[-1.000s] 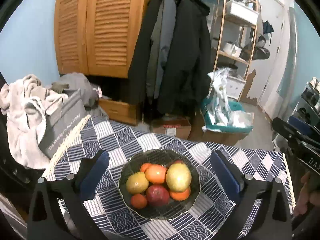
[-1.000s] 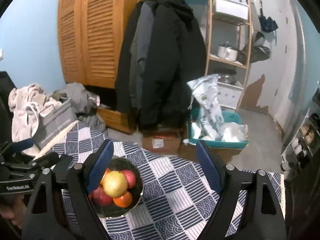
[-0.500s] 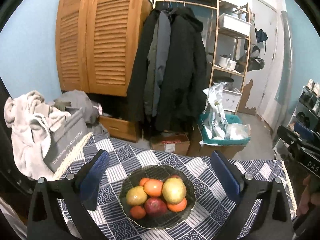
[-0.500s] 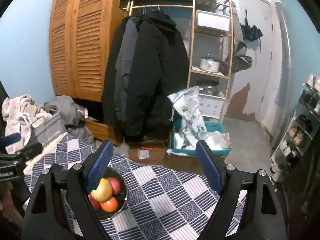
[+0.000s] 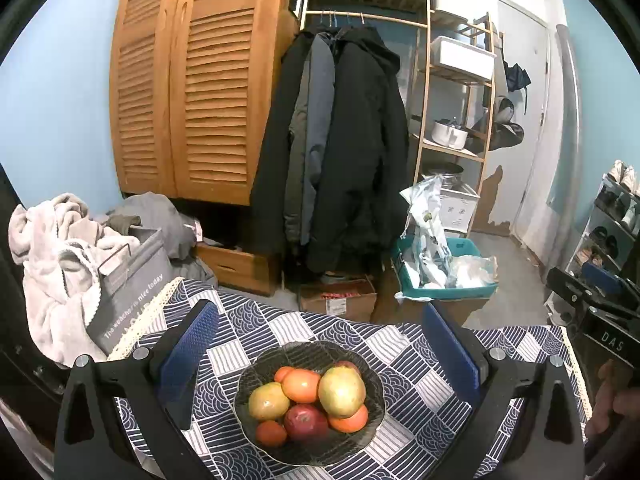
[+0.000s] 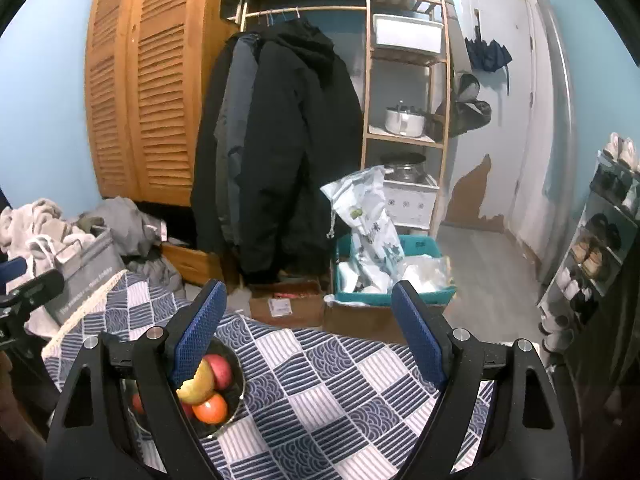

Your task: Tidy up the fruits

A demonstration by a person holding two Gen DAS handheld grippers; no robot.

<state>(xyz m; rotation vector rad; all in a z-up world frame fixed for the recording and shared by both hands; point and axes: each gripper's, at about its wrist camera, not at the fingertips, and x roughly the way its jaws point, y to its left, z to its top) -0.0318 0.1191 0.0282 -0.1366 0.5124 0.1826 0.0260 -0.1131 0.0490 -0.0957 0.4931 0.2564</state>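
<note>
Centrally on the patterned tablecloth (image 5: 280, 332): a dark glass bowl (image 5: 310, 350) heaped with fruit. Two yellow-green mangoes (image 5: 342, 392), a red apple (image 5: 305, 422) at the front, oranges (image 5: 301, 385) tucked around and between. Seen from the left gripper (image 5: 320, 356), jaws spread wide, nothing between the blue pads, bowl framed in the gap beneath. From the right gripper (image 6: 308, 332), likewise spread and empty, bowl low on the left, half hidden behind the left finger (image 6: 198, 326). Compared with a second ago: bowl lower in both views, more of the wardrobe (image 5: 192, 80) and hanging coats (image 5: 340, 152) above; fruit unmoved, jaws unchanged.
</note>
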